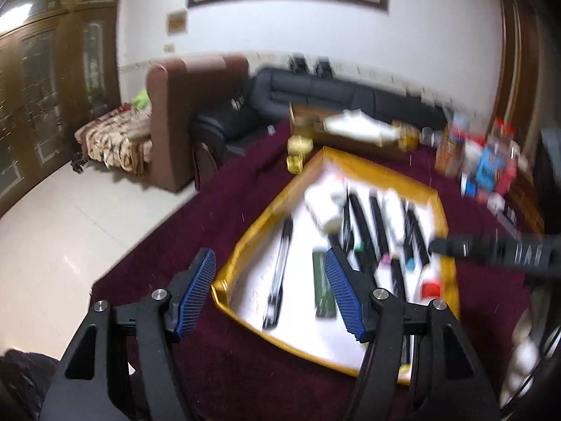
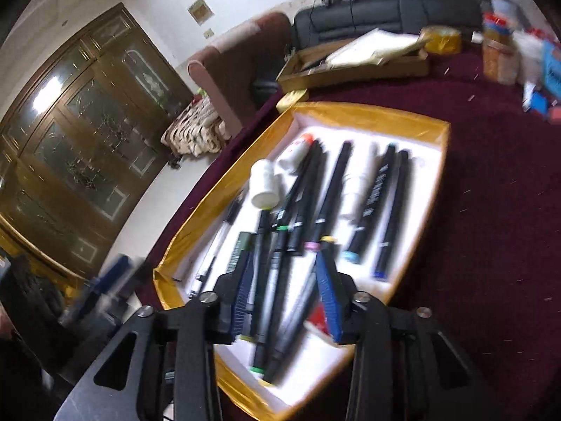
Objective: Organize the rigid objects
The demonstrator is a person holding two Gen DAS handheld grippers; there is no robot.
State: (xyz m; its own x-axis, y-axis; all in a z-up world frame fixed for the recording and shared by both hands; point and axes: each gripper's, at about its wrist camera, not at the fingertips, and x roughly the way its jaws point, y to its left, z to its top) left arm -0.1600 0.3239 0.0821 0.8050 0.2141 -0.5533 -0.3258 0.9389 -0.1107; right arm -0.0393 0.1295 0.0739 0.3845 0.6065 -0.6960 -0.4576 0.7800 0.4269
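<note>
Nearest the lens in the left wrist view, the left gripper (image 1: 268,289) hangs over the near corner of the gold-edged tray (image 1: 445,217), its blue pads spread wide with nothing between them. Just beyond its fingers, a clear pen (image 1: 278,275) lies near the tray's left wall, with a dark green flat bar (image 1: 324,284) beside it. And there, reaching in from the right edge of that same view, is the right gripper (image 1: 441,245), blurred, above the tray's right rim.

Over to the right wrist view: the right gripper (image 2: 285,289) stands part-way apart above a bundle of pens, and its pads press on none of them. Directly beneath lie grey marker pens (image 2: 280,301), one ending in a green cap at the near end of the tray (image 2: 442,147). Further in, black markers (image 2: 333,189) run lengthwise side by side, with pink, yellow, light blue and dark blue bands on their near ends. At the far left of the white lining lie a small white bottle (image 2: 264,184) and a white tube with an orange cap (image 2: 298,151).

Past the tray, on the maroon tablecloth (image 2: 491,210), sits an open cardboard box (image 2: 354,65) holding papers, and a roll of gold tape (image 2: 441,40) just beyond it. Behind that, a dark sofa (image 2: 385,14) lines the wall.
</note>
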